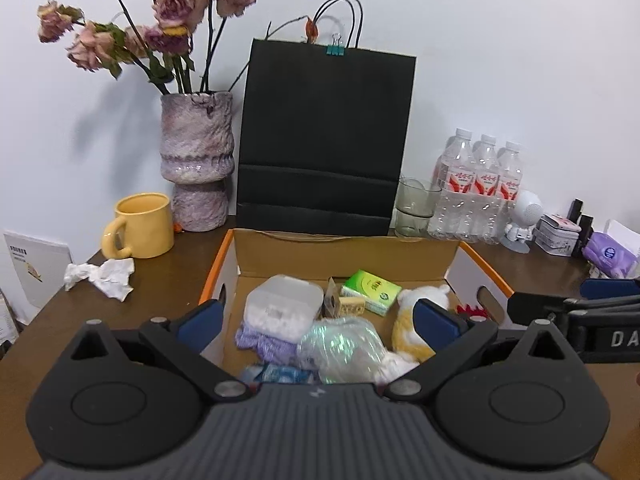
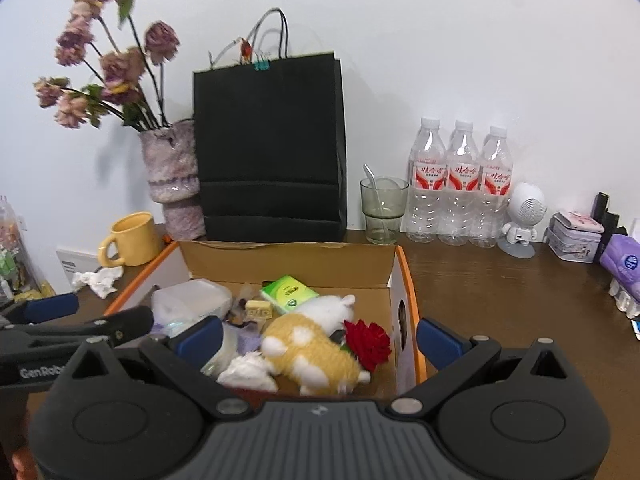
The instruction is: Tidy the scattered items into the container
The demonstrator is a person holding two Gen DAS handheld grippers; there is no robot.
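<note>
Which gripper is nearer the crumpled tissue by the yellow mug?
Left. The left gripper hovers over the box's left half, closest to the crumpled tissue; the right gripper sits over the box's right half, farther away.

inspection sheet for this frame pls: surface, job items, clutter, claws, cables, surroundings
Surface: brown table, mostly bare at right.
Job's things: cardboard box open, holding plush toy, red flower, green carton, plastic tub; crumpled paper outside it on the table.
Clutter: yellow mug, vase, black bag, glass, three bottles, purple pack.
Grippers: left claw and right claw open, empty, over the box.
Cables: nothing seen.
Surroundings: white wall.
</note>
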